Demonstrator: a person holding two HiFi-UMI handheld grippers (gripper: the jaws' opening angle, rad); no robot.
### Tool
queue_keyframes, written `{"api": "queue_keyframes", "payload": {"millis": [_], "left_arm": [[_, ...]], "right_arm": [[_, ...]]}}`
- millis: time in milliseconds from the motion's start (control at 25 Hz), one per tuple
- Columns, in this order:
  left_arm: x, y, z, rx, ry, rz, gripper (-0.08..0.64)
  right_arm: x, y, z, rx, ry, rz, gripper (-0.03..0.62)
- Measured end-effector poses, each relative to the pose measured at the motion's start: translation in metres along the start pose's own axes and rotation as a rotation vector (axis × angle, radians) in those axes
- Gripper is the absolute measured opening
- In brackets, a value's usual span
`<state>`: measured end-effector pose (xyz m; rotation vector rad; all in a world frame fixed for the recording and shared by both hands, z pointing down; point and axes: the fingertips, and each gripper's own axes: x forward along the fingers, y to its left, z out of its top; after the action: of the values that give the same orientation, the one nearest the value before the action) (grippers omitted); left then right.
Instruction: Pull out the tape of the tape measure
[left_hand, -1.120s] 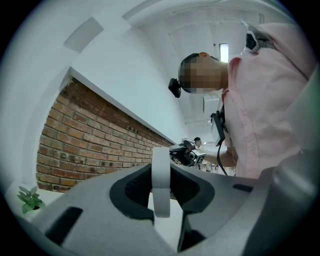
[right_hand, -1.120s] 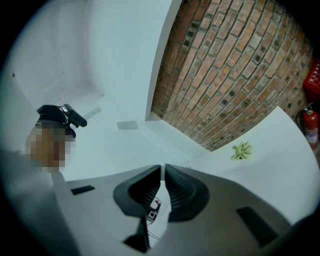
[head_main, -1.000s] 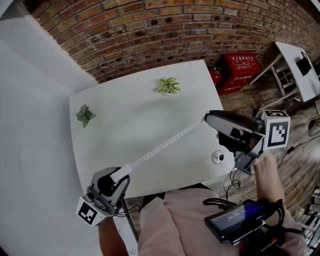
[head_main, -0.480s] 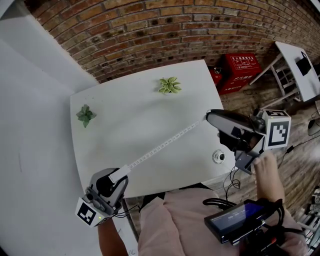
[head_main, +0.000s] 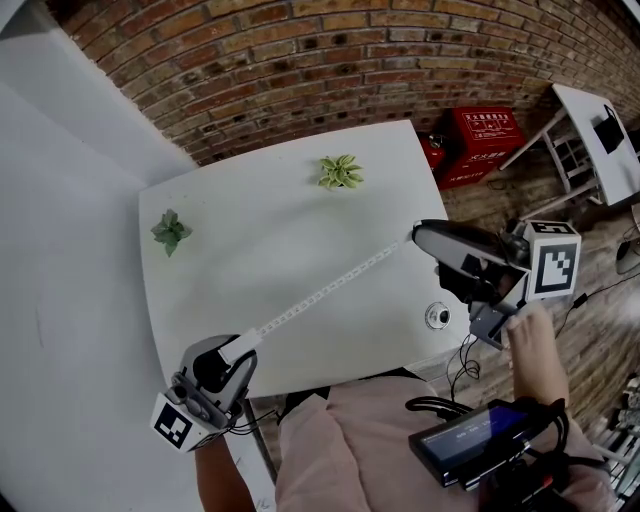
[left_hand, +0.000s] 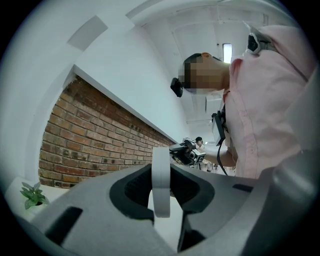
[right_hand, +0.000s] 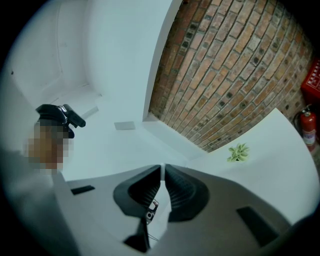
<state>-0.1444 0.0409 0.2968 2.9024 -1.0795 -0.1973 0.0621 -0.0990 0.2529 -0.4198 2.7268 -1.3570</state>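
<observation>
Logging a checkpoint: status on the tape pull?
Both shut: left gripper on tape measure case, right gripper on tape end. Tape out straight across white table. Two small plants clear of it.

White table (head_main: 270, 230), small plant (head_main: 170, 231) left, leafy plant (head_main: 340, 171) far edge

Mostly swallowed by the left gripper (head_main: 232, 355): the tape measure (head_main: 243, 346), only a white edge showing from above. Pinched out of sight in the right gripper (head_main: 416, 236): the end of the tape (head_main: 330, 289). Too small to read: marks along the tape, print on the red crate (head_main: 482, 138). Too small to name: small round thing (head_main: 436, 315) near the table (head_main: 250, 230) edge. Cut off at the right edge: side table (head_main: 598, 140).
</observation>
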Motion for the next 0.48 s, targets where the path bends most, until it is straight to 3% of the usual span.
{"api": "queue_keyframes", "payload": {"millis": [480], "left_arm": [[0.005, 0.005, -0.006, -0.024, 0.024, -0.003, 0.103]], "right_arm": [[0.001, -0.012, -0.002, 0.017, 0.006, -0.015, 0.032]]}}
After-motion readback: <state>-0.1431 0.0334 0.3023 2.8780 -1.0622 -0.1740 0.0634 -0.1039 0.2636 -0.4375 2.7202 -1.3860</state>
